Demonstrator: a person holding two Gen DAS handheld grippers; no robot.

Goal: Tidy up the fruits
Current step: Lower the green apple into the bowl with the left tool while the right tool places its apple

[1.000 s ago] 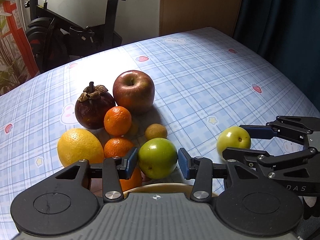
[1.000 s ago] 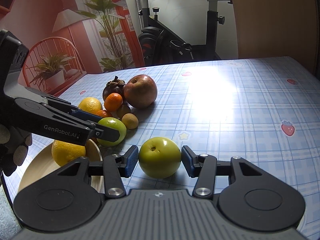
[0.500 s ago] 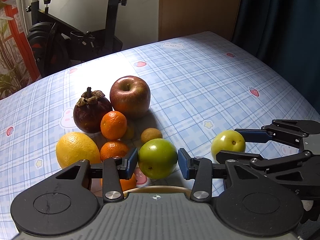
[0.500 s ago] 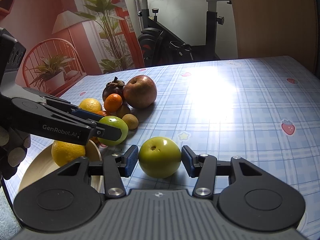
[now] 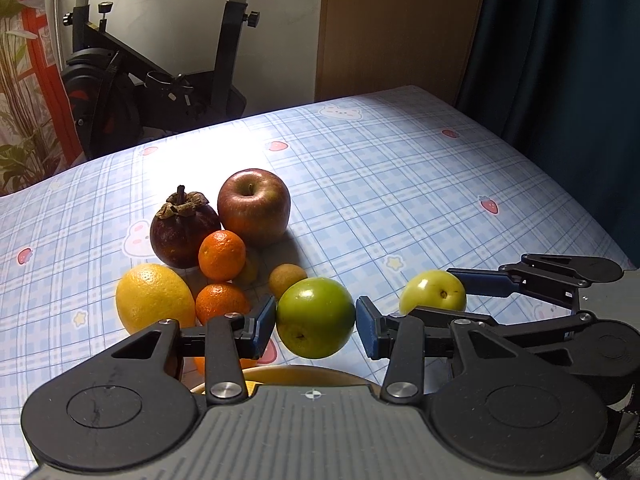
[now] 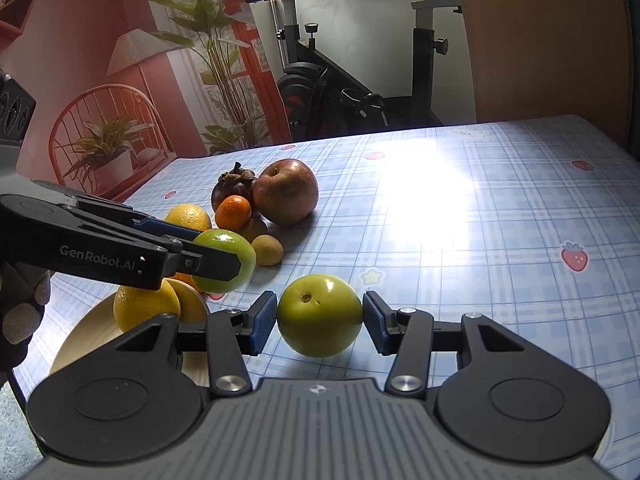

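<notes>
Green fruit (image 5: 316,317) clamped in left gripper (image 5: 316,322), lifted off fruit pile since a second ago, above plate (image 5: 288,374). Right gripper (image 6: 320,322) unmoved, gripping second green fruit (image 6: 320,314), apparently on tablecloth (image 6: 460,240). Next likely: plate drop.

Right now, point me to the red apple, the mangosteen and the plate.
red apple (image 5: 253,205), left wrist view, on its front face below the stem dimple.
mangosteen (image 5: 180,236), left wrist view, on its dark rind under the dry cap.
plate (image 6: 86,330), right wrist view, on its bare pale rim.
</notes>
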